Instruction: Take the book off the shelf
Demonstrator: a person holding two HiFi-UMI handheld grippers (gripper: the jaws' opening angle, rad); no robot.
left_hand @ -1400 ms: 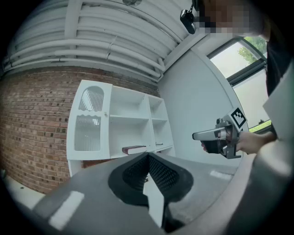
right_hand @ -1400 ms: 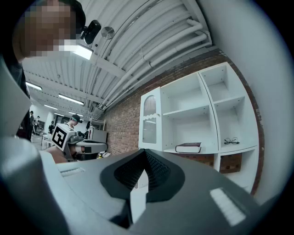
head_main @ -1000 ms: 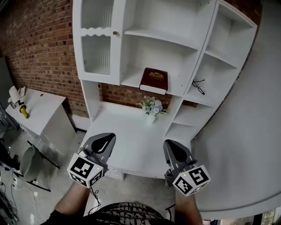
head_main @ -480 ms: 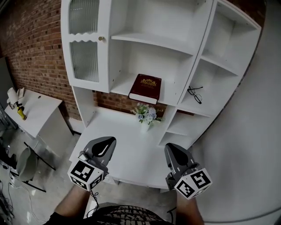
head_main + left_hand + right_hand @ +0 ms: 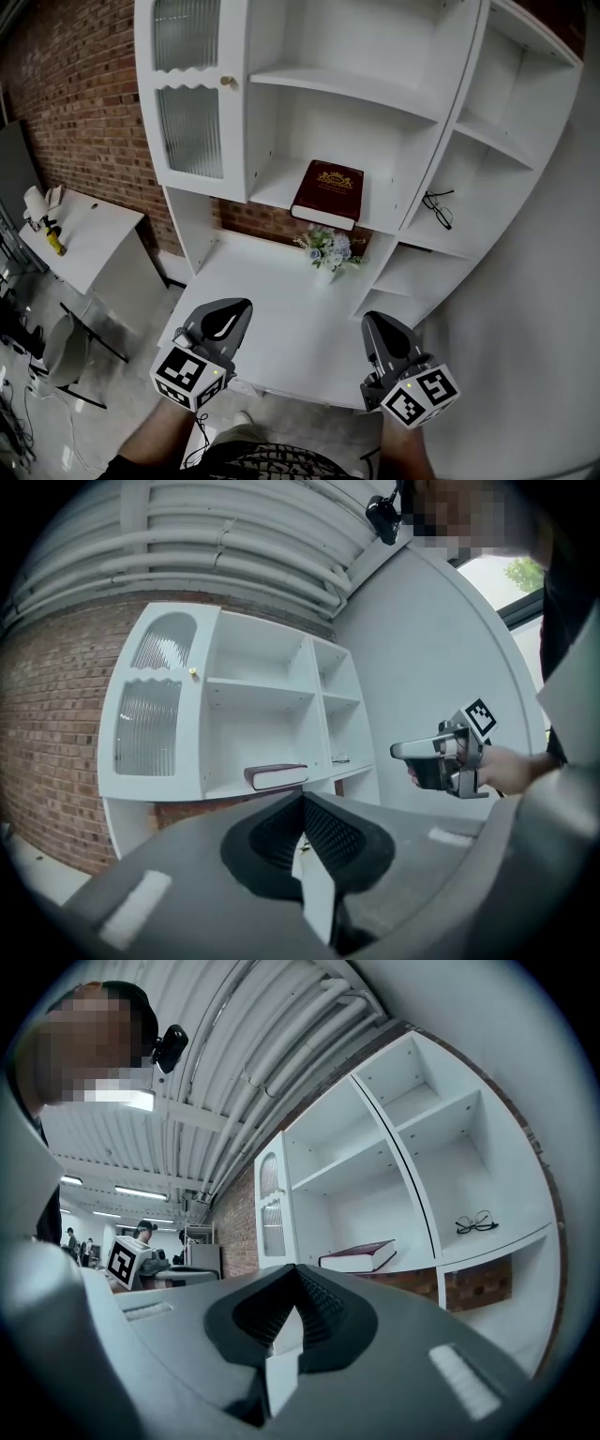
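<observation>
Left claw (image 5: 228, 314) and right claw (image 5: 382, 333) hover clenched, empty; book (image 5: 327, 193) lies flat on the shelf (image 5: 270, 186). Only the right gripper view shows distant people (image 5: 145, 1232).

A small flower vase (image 5: 327, 254) stands on the white desk (image 5: 272, 319), eyeglasses (image 5: 437, 208) lying higher to its right.

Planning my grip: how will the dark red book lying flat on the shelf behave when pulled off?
The book looks like a thick hardcover, so it is probably stiff and fairly heavy. Lying flat on the shelf, it should slide rather than tip.
</observation>
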